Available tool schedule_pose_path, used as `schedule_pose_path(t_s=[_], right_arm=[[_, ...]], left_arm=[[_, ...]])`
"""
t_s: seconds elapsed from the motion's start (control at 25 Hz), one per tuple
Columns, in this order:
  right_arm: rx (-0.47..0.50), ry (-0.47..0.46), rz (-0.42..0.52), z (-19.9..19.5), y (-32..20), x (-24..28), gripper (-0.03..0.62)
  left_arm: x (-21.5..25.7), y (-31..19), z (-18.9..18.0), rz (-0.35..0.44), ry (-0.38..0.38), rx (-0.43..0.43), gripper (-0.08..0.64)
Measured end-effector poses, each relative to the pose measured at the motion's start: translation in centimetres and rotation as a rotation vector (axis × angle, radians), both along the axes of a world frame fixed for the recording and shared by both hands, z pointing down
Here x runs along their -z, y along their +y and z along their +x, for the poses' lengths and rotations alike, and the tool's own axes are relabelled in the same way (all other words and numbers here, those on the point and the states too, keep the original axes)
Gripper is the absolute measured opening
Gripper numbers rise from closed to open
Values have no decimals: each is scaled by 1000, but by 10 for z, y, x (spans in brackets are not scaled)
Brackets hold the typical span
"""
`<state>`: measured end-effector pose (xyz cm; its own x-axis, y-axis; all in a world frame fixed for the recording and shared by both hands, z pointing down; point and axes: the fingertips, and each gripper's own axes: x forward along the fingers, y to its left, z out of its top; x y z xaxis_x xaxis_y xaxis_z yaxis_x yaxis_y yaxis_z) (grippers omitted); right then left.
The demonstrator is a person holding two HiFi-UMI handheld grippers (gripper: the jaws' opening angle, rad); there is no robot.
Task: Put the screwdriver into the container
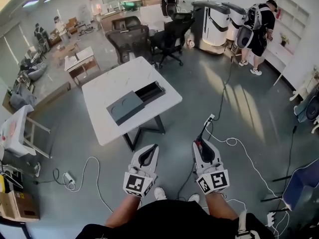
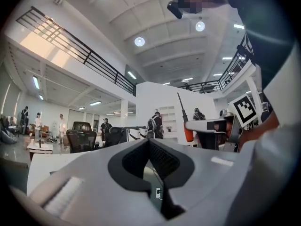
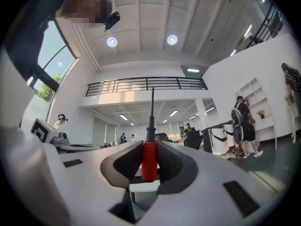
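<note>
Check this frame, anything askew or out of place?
Nothing spilled or damaged. Only oddity: loose cables trail over the floor near the person's feet, a possible trip risk. The container lies on the table with its black end slid out. The screwdriver stands clamped in the right hand-held gripper.

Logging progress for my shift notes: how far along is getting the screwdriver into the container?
Done: the screwdriver is picked up, its red handle clamped in the right gripper. In hand: it is held short of the white table. Left: the container sits on that table, ahead of both grippers, so reaching it and placing remain. The left gripper is shut and empty.
</note>
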<state>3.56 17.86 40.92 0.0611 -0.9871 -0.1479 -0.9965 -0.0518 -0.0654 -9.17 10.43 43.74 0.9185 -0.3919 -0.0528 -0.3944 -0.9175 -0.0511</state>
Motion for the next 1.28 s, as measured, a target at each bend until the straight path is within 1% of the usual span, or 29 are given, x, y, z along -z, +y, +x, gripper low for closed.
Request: schedule_pose_path(t_s=[0.08,0.28,0.48,0.68,0.96,1.12,1.28], right_arm=[[0,2,3,-10,-11,1,92],[6,49,-20,-33,-31,0,94],[-13,46,-36,-33,-40,-5,94],[-23,29,-47,-15,-48,-10,94],[-1,26,-41,18,-62,-8,94],[14,33,-35,44,-69,-7,94],[33,39,-35,72,-78,-5,94]], left_arm=[[0,-10,-9,-3,6,-7,9],[1,-32,-30,4,15,-20,9],[-2,-46,-32,-23,30,-12,9],[-3,-53,-19,-35,23,-5,10],[-1,-66,10,-40,18,17,9],[2,-74,31,-44,19,44,9],[3,-80,61,-38,13,60,9]])
